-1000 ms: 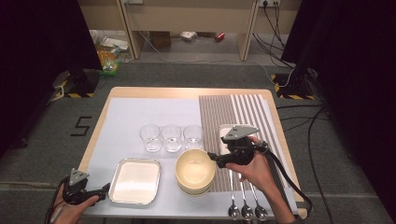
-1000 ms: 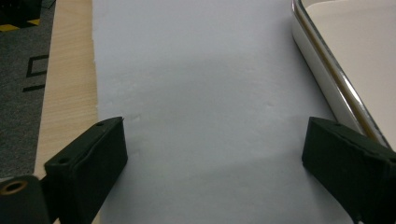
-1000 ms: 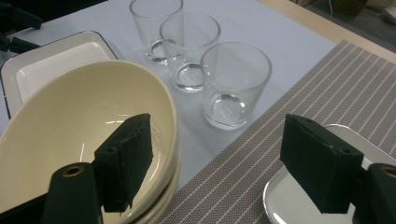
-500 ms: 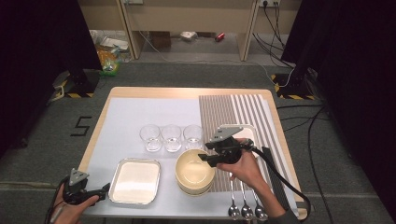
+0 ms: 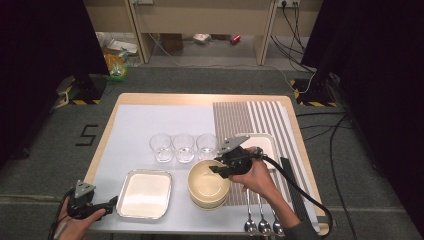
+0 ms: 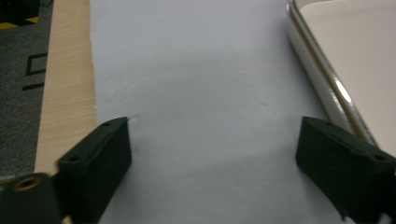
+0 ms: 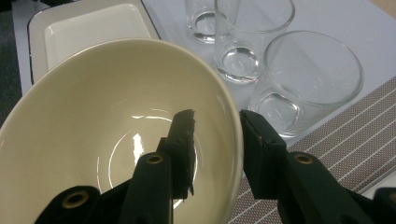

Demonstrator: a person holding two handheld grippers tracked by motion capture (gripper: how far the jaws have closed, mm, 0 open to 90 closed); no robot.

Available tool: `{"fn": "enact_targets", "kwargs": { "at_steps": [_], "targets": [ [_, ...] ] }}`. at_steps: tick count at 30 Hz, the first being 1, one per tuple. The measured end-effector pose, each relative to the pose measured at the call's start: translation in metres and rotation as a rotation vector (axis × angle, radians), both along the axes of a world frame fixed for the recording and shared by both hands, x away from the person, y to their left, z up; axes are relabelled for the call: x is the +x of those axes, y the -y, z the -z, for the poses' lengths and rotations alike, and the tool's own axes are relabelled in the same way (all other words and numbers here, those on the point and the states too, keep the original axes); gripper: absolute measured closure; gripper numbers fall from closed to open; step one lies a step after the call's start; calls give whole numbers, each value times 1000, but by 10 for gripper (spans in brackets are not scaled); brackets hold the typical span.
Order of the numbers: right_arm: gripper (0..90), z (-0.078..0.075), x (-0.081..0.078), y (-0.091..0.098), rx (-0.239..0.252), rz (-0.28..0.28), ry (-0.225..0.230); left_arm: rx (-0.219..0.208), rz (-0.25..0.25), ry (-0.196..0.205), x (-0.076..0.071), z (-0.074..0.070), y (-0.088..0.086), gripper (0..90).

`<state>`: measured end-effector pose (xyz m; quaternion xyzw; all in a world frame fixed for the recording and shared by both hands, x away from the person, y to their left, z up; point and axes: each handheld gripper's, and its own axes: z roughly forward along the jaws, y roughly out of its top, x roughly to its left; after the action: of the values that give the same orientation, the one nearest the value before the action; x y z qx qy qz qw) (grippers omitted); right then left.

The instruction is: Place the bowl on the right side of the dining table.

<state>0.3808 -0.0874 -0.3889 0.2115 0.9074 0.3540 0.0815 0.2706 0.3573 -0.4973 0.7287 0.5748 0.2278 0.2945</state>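
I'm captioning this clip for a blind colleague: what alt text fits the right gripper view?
The right tool straddles the rim of a cream bowl, one jaw inside and one outside, having just been closing on it. Three clear glasses stand beyond on the pale mat, with a white tray at upper left.

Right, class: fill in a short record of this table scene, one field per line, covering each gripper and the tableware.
right gripper: jaws straddle the rim of the top bowl, have just been closing, small gap remains
left gripper: open over the white mat, beside the tray
glasses: three in a row
spoons: three, near edge
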Motion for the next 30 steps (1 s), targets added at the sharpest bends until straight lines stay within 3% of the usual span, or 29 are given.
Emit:
{"fn": "enact_targets", "kwargs": {
  "at_steps": [2,5,10,21,27,30],
  "targets": [
    [688,0,1,-2,-4,-10,-3,33,-17,7,0,-2,0,150],
    [709,1,3,-4,-24,-20,1,20,-15,9,-2,-3,-2,153],
    [742,3,5,-5,-46,-32,-1,0,-18,46,-6,-16,4,153],
    [820,4,13,-7,-85,-66,-9,-47,115,130,-15,-53,53,153],
    [829,0,8,-7,-77,-69,45,-61,207,154,-18,-65,85,153],
    [834,-3,4,-7,-90,-66,93,-76,261,164,-20,-68,104,153]
  ]
}}
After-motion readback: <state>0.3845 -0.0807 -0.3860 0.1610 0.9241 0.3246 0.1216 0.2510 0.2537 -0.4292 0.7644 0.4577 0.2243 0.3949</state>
